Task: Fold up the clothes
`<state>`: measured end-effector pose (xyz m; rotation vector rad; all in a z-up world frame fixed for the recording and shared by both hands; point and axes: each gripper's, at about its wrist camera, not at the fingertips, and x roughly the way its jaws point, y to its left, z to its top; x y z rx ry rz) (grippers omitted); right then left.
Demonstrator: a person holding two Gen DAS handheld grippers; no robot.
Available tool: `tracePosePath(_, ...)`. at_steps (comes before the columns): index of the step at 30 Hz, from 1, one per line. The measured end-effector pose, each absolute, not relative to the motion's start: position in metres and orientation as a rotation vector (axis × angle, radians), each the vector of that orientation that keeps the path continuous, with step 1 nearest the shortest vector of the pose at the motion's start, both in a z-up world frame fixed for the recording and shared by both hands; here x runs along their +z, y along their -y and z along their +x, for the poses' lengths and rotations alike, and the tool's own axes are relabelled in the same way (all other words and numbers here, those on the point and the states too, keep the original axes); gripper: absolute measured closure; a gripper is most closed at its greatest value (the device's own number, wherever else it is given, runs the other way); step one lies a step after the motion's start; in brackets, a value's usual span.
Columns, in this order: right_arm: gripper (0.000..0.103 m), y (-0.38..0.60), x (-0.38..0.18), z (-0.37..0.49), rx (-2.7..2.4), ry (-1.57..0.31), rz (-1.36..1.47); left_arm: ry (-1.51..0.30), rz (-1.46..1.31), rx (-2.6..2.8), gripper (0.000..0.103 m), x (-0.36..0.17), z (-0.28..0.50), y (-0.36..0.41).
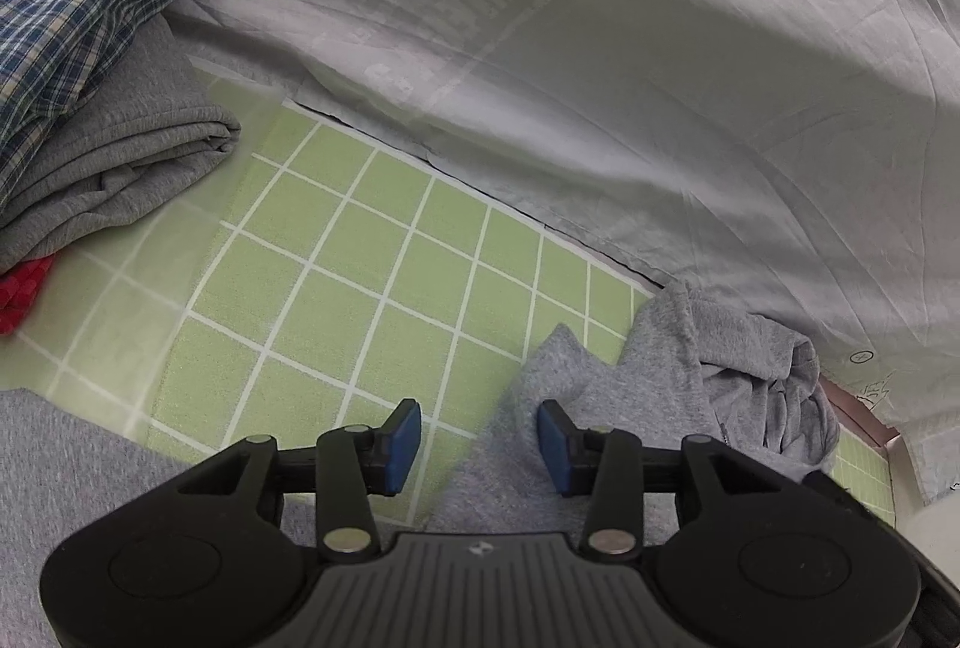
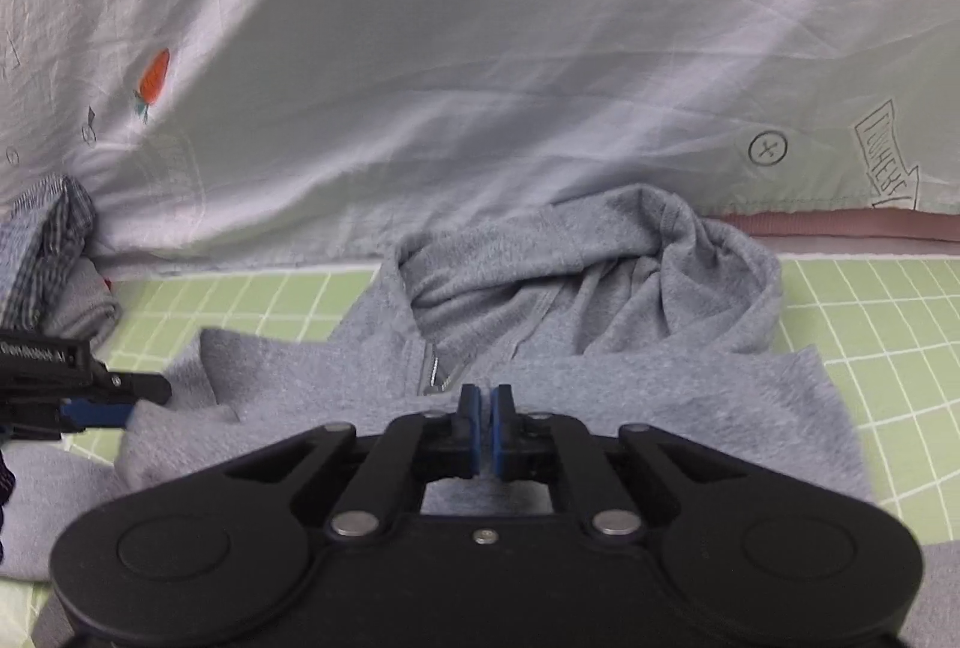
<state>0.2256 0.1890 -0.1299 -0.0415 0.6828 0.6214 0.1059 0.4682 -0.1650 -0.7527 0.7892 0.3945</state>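
Clenched on nothing, right gripper (image 2: 486, 429) hovers over the grey hoodie (image 2: 600, 348); left gripper (image 1: 478, 444) gapes, released, above its sleeve edge, bare green grid sheet (image 1: 360, 288) ahead. "GenRobot.AI" marks it.

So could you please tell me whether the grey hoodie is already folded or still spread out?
Not folded: the grey hoodie lies spread on the green grid mat, its hood bunched and open.
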Motion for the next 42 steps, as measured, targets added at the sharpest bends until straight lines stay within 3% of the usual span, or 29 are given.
tracePosePath(3,0.099,-0.171,-0.105,0.228,0.583,-0.544,0.061,-0.731,-0.78,0.409,0.055,-0.158,0.1,-0.473)
tracePosePath(6,0.098,-0.171,-0.115,0.246,0.53,-0.598,0.014,-0.705,-0.792,0.414,0.051,-0.155,0.098,-0.477)
tracePosePath(7,0.09,-0.172,-0.119,0.253,0.514,-0.621,-0.007,-0.715,-0.786,0.409,0.051,-0.155,0.1,-0.477)
tracePosePath(8,0.069,-0.171,-0.122,0.255,0.489,-0.639,-0.019,-0.731,-0.776,0.401,0.05,-0.156,0.102,-0.476)
tracePosePath(11,0.048,-0.155,-0.126,0.255,0.434,-0.641,0.012,-0.766,-0.737,0.367,0.04,-0.16,0.107,-0.469)
tracePosePath(14,0.042,-0.134,-0.132,0.258,0.346,-0.664,0.025,-0.798,-0.716,0.335,0.037,-0.168,0.114,-0.462)
tracePosePath(21,0.042,-0.103,-0.162,0.273,0.251,-0.79,0.05,-0.847,-0.661,0.28,0.039,-0.187,0.135,-0.451)
tracePosePath(22,0.042,-0.1,-0.166,0.275,0.255,-0.804,0.075,-0.849,-0.65,0.278,0.04,-0.188,0.138,-0.45)
tracePosePath(24,0.058,-0.093,-0.172,0.276,0.286,-0.817,0.135,-0.861,-0.645,0.28,0.062,-0.188,0.142,-0.45)
tracePosePath(25,0.09,-0.09,-0.172,0.275,0.316,-0.809,0.17,-0.867,-0.647,0.283,0.09,-0.189,0.144,-0.45)
tracePosePath(26,0.099,-0.086,-0.17,0.273,0.326,-0.799,0.204,-0.866,-0.657,0.291,0.1,-0.189,0.144,-0.45)
tracePosePath(33,0.1,-0.039,-0.154,0.247,0.335,-0.76,0.364,-0.762,-0.737,0.333,0.1,-0.15,0.11,-0.447)
tracePosePath(42,0.1,0.011,-0.119,0.156,0.391,-0.774,0.47,-0.728,-0.793,0.355,0.1,-0.098,-0.001,-0.416)
